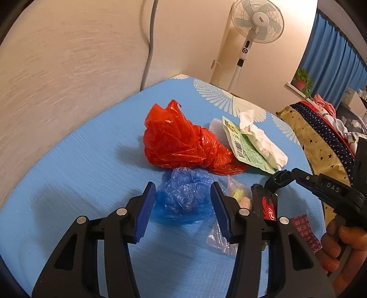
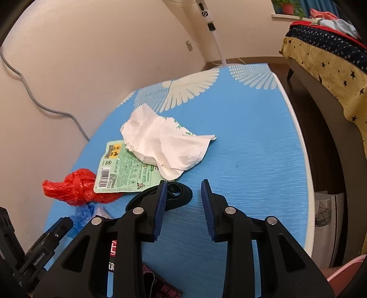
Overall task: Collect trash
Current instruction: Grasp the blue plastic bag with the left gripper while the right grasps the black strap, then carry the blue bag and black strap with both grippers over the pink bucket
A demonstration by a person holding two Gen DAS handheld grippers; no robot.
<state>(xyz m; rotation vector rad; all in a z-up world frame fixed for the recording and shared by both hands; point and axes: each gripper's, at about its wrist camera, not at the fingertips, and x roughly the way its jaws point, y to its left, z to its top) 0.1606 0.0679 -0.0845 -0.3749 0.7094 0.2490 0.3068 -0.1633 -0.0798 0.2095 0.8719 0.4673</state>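
On the blue table lies a pile of trash: a red plastic bag, a green packet, crumpled white paper and a crumpled blue plastic bag. My left gripper is open, and its blue pads stand on either side of the blue bag, which rests on the table. My right gripper is open over bare table, with a black loop-shaped scrap by its left finger. The white paper and green packet lie just beyond it.
A clear bag of small bits, a black wrapper with a red logo and a pink-lettered wrapper lie on the right. A standing fan and star-patterned bedding are nearby. The table edge drops to a paper bag on the floor.
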